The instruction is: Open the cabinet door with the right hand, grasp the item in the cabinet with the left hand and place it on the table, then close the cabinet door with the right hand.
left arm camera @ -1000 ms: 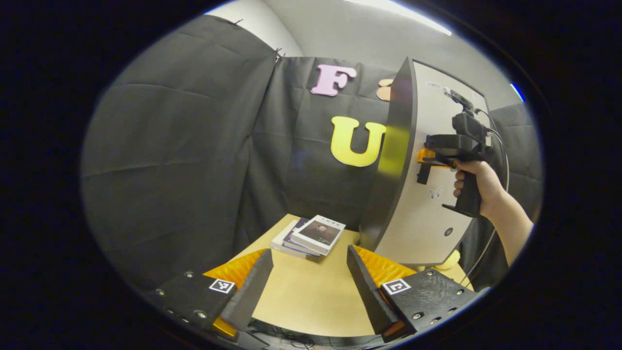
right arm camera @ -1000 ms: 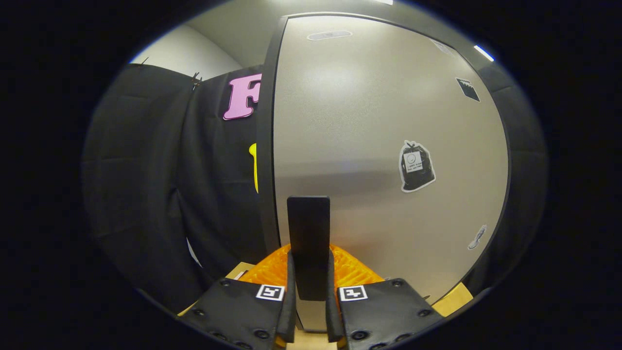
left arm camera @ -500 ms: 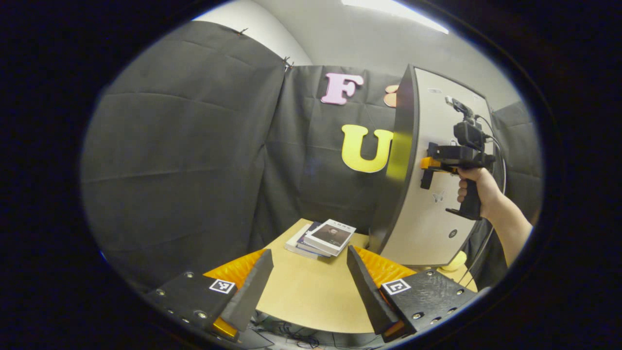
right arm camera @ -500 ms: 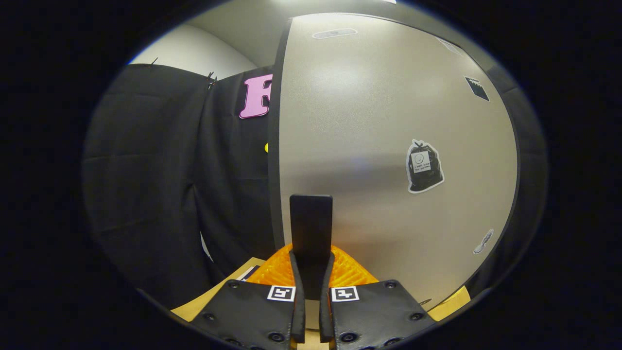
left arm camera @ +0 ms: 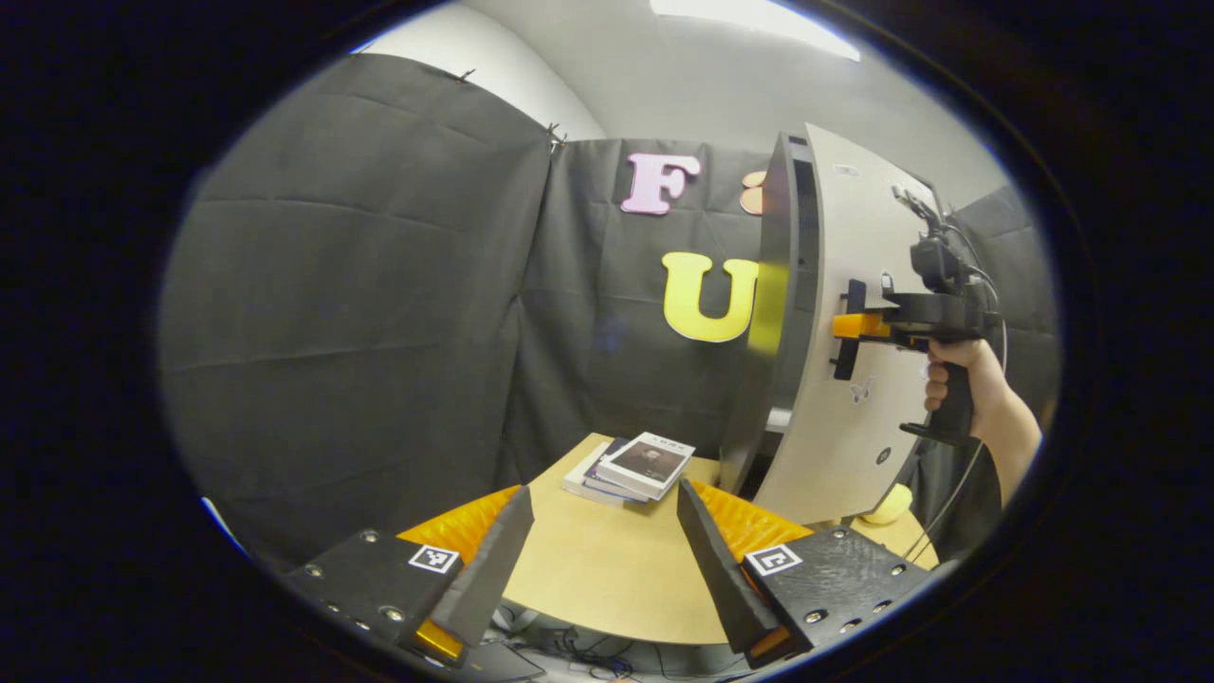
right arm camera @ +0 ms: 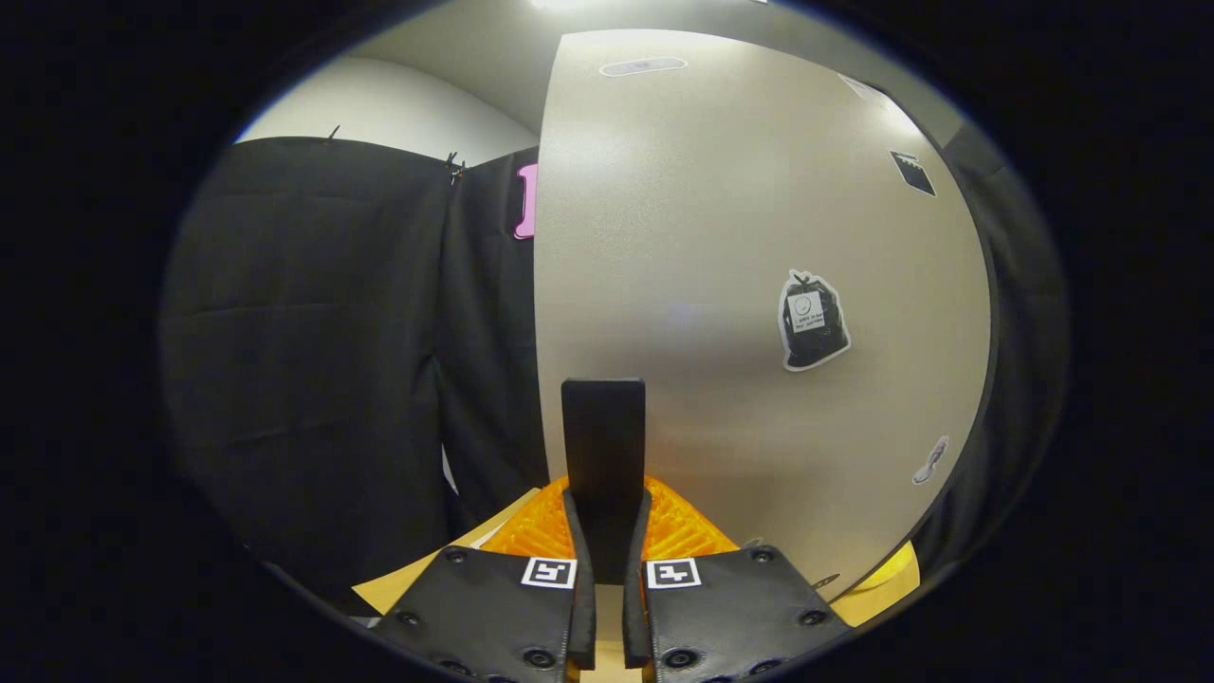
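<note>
The cabinet door (left arm camera: 858, 228), pale with a dark edge, stands upright at the right of the table. The right gripper (left arm camera: 851, 325), held by a hand (left arm camera: 958, 375), grips the black door handle (left arm camera: 844, 327). In the right gripper view my right gripper (right arm camera: 604, 501) is shut on that handle (right arm camera: 603, 427), with the door face (right arm camera: 740, 218) close ahead. A small stack of books (left arm camera: 631, 465) lies on the wooden table (left arm camera: 597, 579), just beyond my left gripper (left arm camera: 603, 493), which is open and holds nothing. The cabinet's inside is hidden.
Black cloth walls close the booth at the left and back. A yellow object (left arm camera: 890, 507) lies by the cabinet's foot at the right. Stickers (right arm camera: 813, 321) dot the door face. The table's near edge (left arm camera: 607, 634) runs just under the left gripper's fingers.
The door has swung with the right gripper on its handle, so it now hides more of the back wall in the right gripper view. The left gripper stays open over the table.
</note>
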Demonstrator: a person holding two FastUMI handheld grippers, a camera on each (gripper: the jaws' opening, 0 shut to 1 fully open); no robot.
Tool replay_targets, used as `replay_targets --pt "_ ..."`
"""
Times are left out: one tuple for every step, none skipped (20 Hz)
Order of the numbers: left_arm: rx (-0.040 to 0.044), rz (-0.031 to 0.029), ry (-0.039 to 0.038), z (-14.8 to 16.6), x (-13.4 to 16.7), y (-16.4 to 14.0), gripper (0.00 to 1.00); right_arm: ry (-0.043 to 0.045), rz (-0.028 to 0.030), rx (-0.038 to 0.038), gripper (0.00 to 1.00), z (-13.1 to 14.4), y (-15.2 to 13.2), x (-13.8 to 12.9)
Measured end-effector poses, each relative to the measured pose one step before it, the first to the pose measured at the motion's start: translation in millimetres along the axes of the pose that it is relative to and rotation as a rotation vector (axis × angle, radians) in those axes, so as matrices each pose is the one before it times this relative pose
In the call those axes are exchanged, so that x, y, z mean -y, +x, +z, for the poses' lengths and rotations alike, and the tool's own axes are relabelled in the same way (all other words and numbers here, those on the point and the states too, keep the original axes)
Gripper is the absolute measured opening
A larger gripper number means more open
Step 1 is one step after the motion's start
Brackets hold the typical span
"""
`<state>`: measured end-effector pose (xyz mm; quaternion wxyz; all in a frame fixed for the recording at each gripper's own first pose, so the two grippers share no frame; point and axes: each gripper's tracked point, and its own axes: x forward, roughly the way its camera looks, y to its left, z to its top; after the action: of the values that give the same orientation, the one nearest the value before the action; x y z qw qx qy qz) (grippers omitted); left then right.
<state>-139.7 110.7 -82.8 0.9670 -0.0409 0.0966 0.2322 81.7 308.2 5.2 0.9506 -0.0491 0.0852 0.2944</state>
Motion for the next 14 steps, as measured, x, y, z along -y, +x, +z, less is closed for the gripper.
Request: replay_targets --pt "0.00083 -0.00527 0.00455 2.02 2.44 1.83 0.93 -0.0062 0.01969 0.00333 0.13 0.9 -10.7 0.98" --pt "-0.00058 -0.00582 0.00424 -0.07 3.23 2.02 0.9 -0.00527 0.01801 -0.00229 0.13 0.64 -9.43 1.36" --pt "0.00068 -0.00601 0.00439 1.22 2.35 2.75 0.94 -0.00074 0.01569 -0.00205 0.13 0.94 -8.14 0.04" --pt "0.00194 -0.00385 0.00535 1.46 2.78 1.03 0.9 0.00107 0.01364 -0.00717 0.13 0.31 -7.82 1.12" --pt "0.00436 -0.00384 0.00437 2.55 1.71 1.18 0.9 0.00429 0.00949 -0.00245 0.13 2.17 -9.05 1.59" --pt "0.0051 -0.00654 0.00345 2.26 3.36 0.86 0.94 0.00673 0.00483 0.00148 0.13 2.59 -9.42 1.66" --pt "0.00357 -0.00768 0.002 1.57 3.6 0.74 0.9 0.00279 0.00319 0.00421 0.13 -3.71 4.11 0.86" --pt "0.00375 -0.01129 -0.00061 -1.48 4.6 2.62 0.9 0.00024 0.00302 0.0028 0.13 -1.57 -0.84 2.26" --pt "0.00286 -0.01303 -0.00288 0.06 5.06 3.04 0.93 0.00204 0.00405 -0.0009 0.13 -1.74 -1.88 1.15" --pt "-0.00103 -0.01443 -0.00379 -1.63 5.49 3.58 0.91 0.00673 0.00372 -0.00413 0.13 -0.7 -2.39 2.76" --pt "-0.00512 -0.01556 -0.0032 -1.33 4.37 3.24 0.94 0.00819 0.00396 -0.00099 0.13 -0.42 -2.41 3.58" --pt "-0.00553 -0.01729 -0.00125 -0.27 5.16 4.03 0.94 0.00704 0.004 -0.00125 0.13 -0.1 -2.43 3.44" --pt "-0.00445 -0.01838 0.00166 -1.95 6.86 6.08 0.91 0.00742 0.00086 -0.00173 0.13 -0.85 -3.09 2.2" --pt "-0.00307 -0.01794 0.00455 0.65 6.15 4.56 0.91 0.00874 -0.00385 -0.00163 0.13 0.12 -2.61 3.52"
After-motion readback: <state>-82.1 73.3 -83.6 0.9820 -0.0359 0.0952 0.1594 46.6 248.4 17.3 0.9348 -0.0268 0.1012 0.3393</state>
